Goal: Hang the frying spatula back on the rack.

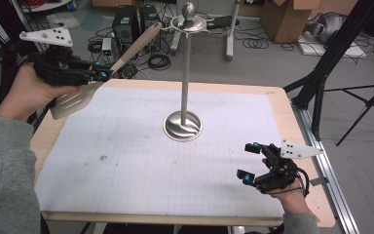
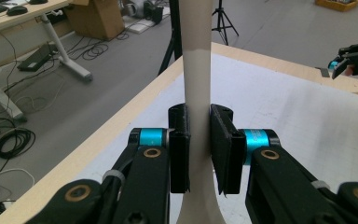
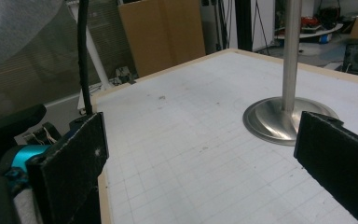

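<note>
A spatula with a pale wooden handle (image 1: 139, 45) and a slotted metal blade (image 1: 71, 102) is held up over the table's far left corner. My left gripper (image 1: 104, 74) is shut on the handle (image 2: 196, 84) near the blade end, and the handle slants up toward the stand's top. A steel utensil stand (image 1: 183, 125) with a round base, a tall pole and a hooked ring at the top (image 1: 189, 23) rises from the middle of the table. My right gripper (image 1: 247, 163) stands open near the front right of the mat with nothing between its pads (image 3: 74, 158); the stand's base (image 3: 286, 122) lies ahead of it.
A white gridded mat (image 1: 151, 156) covers the wooden table (image 1: 292, 122). Beyond the far edge the floor holds cables, computer towers (image 1: 126, 22) and cardboard boxes. A black tripod (image 1: 331, 58) stands off the right side.
</note>
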Motion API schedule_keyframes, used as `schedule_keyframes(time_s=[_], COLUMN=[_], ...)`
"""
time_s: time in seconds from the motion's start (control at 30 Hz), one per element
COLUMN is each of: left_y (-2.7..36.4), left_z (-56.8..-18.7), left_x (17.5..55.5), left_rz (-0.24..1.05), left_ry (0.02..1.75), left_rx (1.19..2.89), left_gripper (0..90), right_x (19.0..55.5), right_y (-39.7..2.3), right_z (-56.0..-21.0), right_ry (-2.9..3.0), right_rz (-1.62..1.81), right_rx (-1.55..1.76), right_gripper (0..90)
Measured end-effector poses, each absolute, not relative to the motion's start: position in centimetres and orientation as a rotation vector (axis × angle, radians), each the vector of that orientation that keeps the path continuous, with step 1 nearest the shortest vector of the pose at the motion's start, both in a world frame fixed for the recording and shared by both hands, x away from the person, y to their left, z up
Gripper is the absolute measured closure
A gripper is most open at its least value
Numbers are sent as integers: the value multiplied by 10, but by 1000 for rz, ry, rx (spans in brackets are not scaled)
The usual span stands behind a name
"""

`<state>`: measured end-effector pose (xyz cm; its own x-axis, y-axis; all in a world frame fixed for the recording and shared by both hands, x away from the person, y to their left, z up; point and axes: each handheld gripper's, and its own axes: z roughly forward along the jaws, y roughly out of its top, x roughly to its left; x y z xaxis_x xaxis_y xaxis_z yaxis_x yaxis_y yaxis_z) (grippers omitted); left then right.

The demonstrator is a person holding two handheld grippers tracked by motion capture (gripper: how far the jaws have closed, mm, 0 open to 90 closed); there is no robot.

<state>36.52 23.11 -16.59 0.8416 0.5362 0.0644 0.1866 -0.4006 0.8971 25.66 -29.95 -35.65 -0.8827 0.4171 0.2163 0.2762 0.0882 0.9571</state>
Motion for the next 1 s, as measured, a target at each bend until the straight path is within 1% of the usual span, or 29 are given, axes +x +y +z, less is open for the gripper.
schedule_keyframes(time_s=[0.6, 1.0], left_y=[221, 210], left_z=[-175, -180], left_x=[371, 372], left_rz=[384, 382], left_ry=[519, 501], left_rx=[1972, 1991], left_gripper=[777, 777], right_x=[256, 256], right_y=[-300, -300], right_z=[-356, -356], right_ry=[2225, 2225], right_rz=[1920, 1922], right_rx=[719, 714], right_gripper=[18, 18])
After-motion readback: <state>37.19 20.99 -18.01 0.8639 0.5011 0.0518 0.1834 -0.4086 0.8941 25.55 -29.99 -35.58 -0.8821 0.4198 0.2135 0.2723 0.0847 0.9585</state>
